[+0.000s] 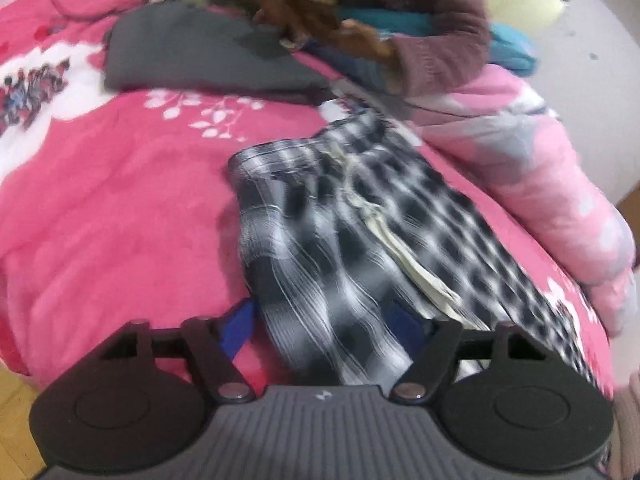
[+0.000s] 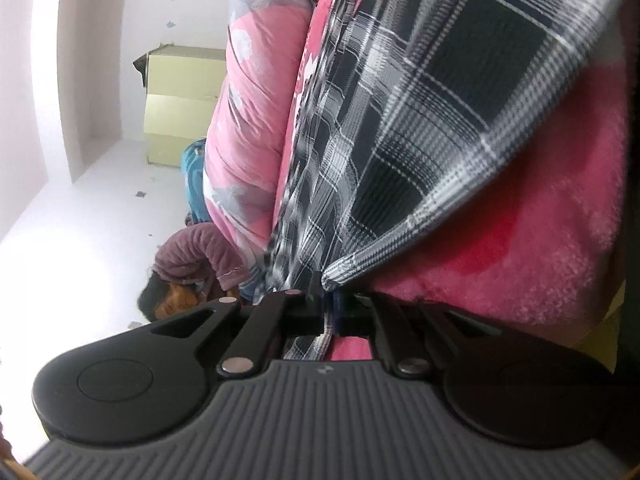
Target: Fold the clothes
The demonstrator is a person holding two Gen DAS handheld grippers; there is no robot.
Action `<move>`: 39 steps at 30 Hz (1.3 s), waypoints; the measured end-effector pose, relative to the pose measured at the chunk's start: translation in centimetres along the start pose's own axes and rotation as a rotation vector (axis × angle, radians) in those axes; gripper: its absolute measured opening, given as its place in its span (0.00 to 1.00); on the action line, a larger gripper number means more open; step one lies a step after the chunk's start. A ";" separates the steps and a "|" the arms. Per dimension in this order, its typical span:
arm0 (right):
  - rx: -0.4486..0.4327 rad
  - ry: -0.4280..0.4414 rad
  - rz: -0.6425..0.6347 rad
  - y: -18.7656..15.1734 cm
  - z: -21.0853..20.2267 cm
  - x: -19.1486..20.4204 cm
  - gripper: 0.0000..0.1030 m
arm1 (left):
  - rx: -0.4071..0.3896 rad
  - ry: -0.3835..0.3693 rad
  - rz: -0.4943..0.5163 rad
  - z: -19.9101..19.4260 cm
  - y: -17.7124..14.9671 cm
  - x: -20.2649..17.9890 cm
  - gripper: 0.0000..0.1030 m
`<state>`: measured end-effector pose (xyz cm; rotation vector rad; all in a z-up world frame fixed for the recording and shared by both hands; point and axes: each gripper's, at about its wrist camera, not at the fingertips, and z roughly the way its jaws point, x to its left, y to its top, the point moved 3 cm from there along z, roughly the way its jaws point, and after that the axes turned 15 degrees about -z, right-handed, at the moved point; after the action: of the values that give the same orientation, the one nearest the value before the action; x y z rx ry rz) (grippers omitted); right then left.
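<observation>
- step in hand: the checked shirt [image 1: 352, 240] lies spread on the pink bedcover [image 1: 120, 208], right of a folded grey garment [image 1: 192, 52] at the far side.
- right gripper [image 2: 326, 300]: jaws clenched on a corner of the shirt.
- left gripper [image 1: 324, 324]: jaws released, the near hem lying between them, unpinched.
- next move, as judged: pinch that hem, then carry it over for a fold.
</observation>
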<state>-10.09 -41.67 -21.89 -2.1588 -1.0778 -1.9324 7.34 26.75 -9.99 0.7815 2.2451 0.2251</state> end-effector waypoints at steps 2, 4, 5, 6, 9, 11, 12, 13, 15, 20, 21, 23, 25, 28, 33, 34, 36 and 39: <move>-0.003 -0.022 -0.019 0.1 -0.2 0.3 0.02 | 0.018 0.065 -0.083 1.1 0.6 0.9 0.14; -0.005 -0.044 -0.037 0.3 -0.3 0.6 0.01 | 0.016 0.047 -0.144 1.2 1.0 1.3 0.07; -0.007 -0.055 -0.050 0.4 -0.4 0.9 0.01 | 0.010 0.029 -0.156 1.0 1.1 1.2 0.07; -0.008 -0.060 -0.062 0.7 -0.4 1.3 0.01 | 0.003 0.015 -0.152 0.7 1.2 0.9 0.07; -0.018 -0.067 -0.105 1.8 -0.2 2.9 0.01 | -0.024 -0.028 -0.124 0.0 1.3 -0.2 0.06; -0.032 -0.065 -0.141 3.0 -0.1 4.2 0.01 | -0.042 -0.071 -0.110 -0.6 1.4 -1.1 0.06; -0.039 -0.070 -0.155 3.9 0.1 4.8 0.01 | -0.047 -0.097 -0.106 -0.7 1.6 -1.6 0.06; -0.042 -0.073 -0.167 4.7 0.2 5.3 0.01 | -0.054 -0.120 -0.101 -0.7 1.8 -2.1 0.06; -0.049 -0.080 -0.197 6.9 0.9 6.5 0.01 | -0.068 -0.160 -0.092 -0.6 2.2 -3.2 0.06; -0.073 -0.094 -0.307 12.7 4.1 9.3 0.01 | -0.086 -0.217 -0.089 1.5 4.3 -6.3 0.06; -0.079 -0.094 -0.325 13.6 5.1 9.8 0.01 | -0.084 -0.221 -0.088 2.2 4.8 -7.0 0.06; -0.088 -0.105 -0.362 15.9 7.3 10.3 0.01 | -0.087 -0.222 -0.080 3.8 5.7 -8.7 0.06; -0.095 -0.117 -0.379 18.1 9.5 10.6 0.01 | -0.092 -0.223 -0.063 5.7 6.7 -10.6 0.06; -0.110 -0.141 -0.408 20.6 12.8 11.2 0.01 | -0.098 -0.228 -0.029 8.6 8.3 -13.8 0.06; -0.130 -0.179 -0.433 24.1 17.8 10.2 0.01 | -0.092 -0.198 0.062 15.1 10.0 -18.7 0.06; -0.127 -0.190 -0.427 24.7 19.0 9.6 0.01 | -0.075 -0.186 0.076 17.1 10.3 -19.3 0.07; -0.123 -0.232 -0.407 25.7 21.7 7.7 0.01 | -0.021 -0.188 0.077 21.2 10.6 -19.5 0.14; -0.100 -0.357 -0.389 26.7 25.3 3.9 0.04 | 0.035 -0.226 0.017 26.0 11.0 -18.5 0.36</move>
<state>25.33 -48.16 -13.19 -2.5797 -1.5948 -1.8018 40.67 22.67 -13.51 0.8027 2.0345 0.1000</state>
